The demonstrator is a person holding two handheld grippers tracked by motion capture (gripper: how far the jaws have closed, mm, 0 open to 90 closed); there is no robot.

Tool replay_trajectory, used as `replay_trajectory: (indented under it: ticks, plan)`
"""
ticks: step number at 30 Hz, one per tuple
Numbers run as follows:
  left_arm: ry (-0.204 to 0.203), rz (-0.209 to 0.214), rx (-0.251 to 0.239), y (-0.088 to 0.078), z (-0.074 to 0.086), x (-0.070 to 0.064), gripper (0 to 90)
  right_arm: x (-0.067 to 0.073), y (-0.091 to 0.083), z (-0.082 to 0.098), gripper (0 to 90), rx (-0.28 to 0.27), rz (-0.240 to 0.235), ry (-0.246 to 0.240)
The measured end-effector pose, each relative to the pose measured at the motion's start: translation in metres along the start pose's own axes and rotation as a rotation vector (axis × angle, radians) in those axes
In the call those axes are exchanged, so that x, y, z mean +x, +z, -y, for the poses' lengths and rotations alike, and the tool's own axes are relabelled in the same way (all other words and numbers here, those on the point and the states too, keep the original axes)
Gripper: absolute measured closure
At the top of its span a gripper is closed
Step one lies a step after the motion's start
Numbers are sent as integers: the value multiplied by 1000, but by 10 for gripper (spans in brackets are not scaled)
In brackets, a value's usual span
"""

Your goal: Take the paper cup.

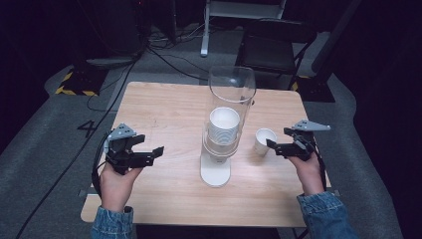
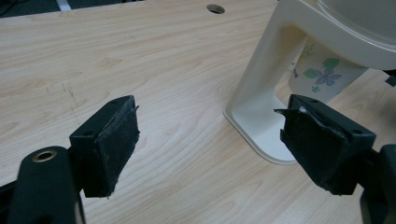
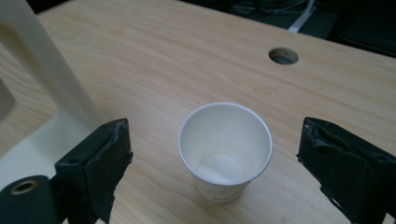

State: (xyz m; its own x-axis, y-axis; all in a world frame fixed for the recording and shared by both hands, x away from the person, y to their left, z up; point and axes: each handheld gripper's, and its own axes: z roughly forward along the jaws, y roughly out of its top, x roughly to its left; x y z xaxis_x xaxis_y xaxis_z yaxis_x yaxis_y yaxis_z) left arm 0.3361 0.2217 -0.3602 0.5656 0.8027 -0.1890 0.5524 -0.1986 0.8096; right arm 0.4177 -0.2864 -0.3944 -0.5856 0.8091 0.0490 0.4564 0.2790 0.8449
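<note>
A paper cup (image 3: 225, 151) is framed between the released jaws of the right gripper (image 1: 283, 146), right of the cup dispenser (image 1: 224, 129); closing seems needed next. The left gripper (image 1: 144, 155) is held released.

Bright table, dark surroundings.
The wooden table (image 1: 164, 109) is lit evenly from above, while the floor and far background fall off into near black in the high view. Only soft, faint shadows are cast beside the cup dispenser (image 1: 224, 134). A pale sheen is seen on its clear tube. In both gripper views the near black jaws are rendered slightly soft, and the table's far edge is bowed by lens distortion.
</note>
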Motion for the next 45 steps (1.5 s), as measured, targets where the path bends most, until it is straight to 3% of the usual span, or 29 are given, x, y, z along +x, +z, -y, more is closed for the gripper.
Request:
replay_trajectory:
  ticks: [6, 9, 12, 15, 22, 25, 26, 28, 32, 37, 45]
  plan:
    - [8, 10, 7, -2, 3, 0, 189, 6, -22, -7, 105, -97, -52, -18]
    - [18, 33, 5, -1, 3, -2, 187, 13, -30, -10, 108, -127, -82, -57]
    - [39, 51, 19, 3, 3, -4, 180, 23, -35, -11, 113, -134, -107, -99]
    - [33, 55, 35, 7, 2, -6, 180, 33, -39, -11, 137, -146, -144, -134]
    - [42, 62, 46, 9, 2, -7, 180, 53, -40, -5, 122, -176, -223, -155]
    - [39, 61, 49, 10, 2, -7, 180, 59, -38, -2, 115, -167, -240, -178]
    - [39, 64, 53, 10, 2, -7, 180, 65, -35, 1, 115, -138, -269, -186]
    - [37, 68, 57, 10, 2, -7, 181, 69, -34, 3, 118, -133, -290, -200]
    - [31, 66, 68, 12, 3, -6, 182, 74, -31, 9, 142, -123, -295, -229]
    - [28, 64, 73, 12, 3, -5, 182, 76, -26, 24, 153, -131, -245, -232]
    - [29, 65, 82, 15, 4, -5, 182, 76, -22, 34, 120, -171, -288, -204]
